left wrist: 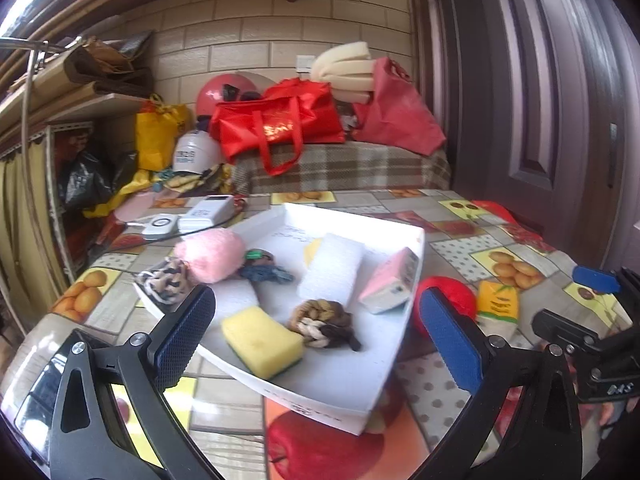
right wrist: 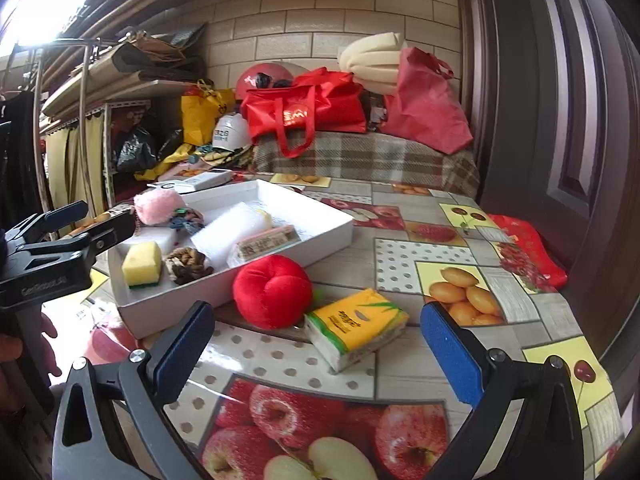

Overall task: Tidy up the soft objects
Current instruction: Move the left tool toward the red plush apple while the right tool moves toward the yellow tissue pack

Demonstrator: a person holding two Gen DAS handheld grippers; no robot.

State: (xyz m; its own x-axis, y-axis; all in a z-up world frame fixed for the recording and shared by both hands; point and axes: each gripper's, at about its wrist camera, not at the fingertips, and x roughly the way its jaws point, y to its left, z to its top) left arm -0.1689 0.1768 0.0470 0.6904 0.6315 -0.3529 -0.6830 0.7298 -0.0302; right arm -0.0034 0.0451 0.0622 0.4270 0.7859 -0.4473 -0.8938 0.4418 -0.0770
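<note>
A white tray on the table holds a yellow sponge, a brown braided scrunchie, a white foam block, a pink fluffy ball, a pink-and-white pack and a patterned scrunchie. My left gripper is open and empty above the tray's near side. A red plush apple and a yellow tissue pack lie on the table right of the tray. My right gripper is open and empty, just before the tissue pack.
The table has a fruit-print cloth. White devices lie behind the tray. A plaid-covered bench with red bags stands beyond the table. A dark door is on the right. Cluttered shelves stand left.
</note>
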